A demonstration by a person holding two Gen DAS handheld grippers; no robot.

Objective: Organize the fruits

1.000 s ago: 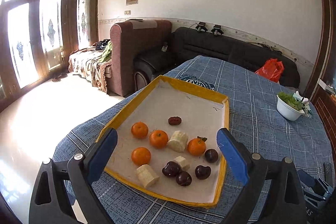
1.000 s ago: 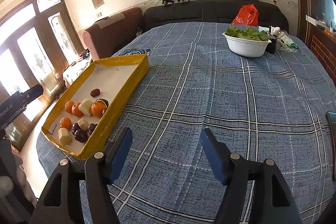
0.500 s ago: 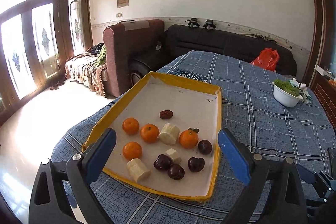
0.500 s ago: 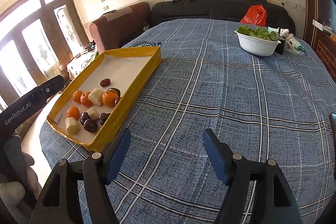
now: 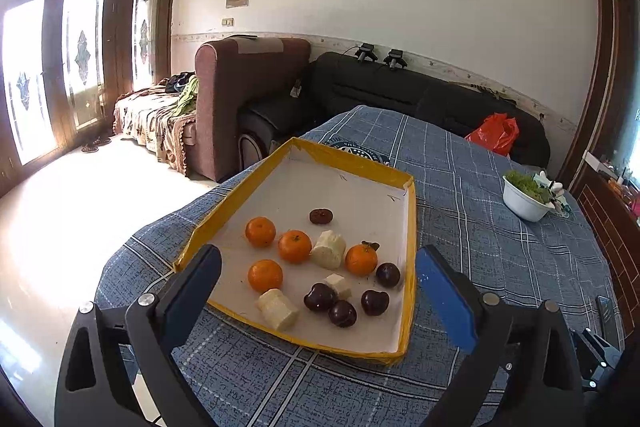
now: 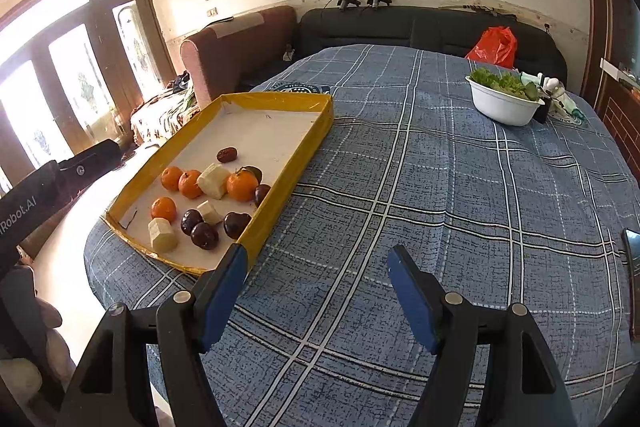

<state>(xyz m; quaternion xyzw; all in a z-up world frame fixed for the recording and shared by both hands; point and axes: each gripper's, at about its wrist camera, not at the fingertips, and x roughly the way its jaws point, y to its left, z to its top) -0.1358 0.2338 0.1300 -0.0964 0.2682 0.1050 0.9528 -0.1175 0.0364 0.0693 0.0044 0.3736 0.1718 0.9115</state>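
A yellow-rimmed tray [image 5: 408, 251] with a white floor lies on the blue checked tablecloth; it also shows in the right wrist view [image 6: 304, 151]. In it lie several oranges [image 5: 294, 246], pale banana chunks [image 5: 329, 249], dark plums [image 5: 320, 297] and one brown date [image 5: 321, 215]. My left gripper [image 5: 318, 285] is open and empty, held above the tray's near end. My right gripper [image 6: 314, 291] is open and empty over bare cloth, to the right of the tray's near corner.
A white bowl of greens [image 6: 504, 99] stands at the table's far right, small items beside it. A red bag [image 6: 492, 47] lies on the black sofa behind. A dark flat object [image 6: 632, 267] lies at the right table edge. The table's left edge drops to the floor.
Both grippers have drifted, so the tray sits more central in the left view and closer in the right view. Both stay open. The fruit has not moved.
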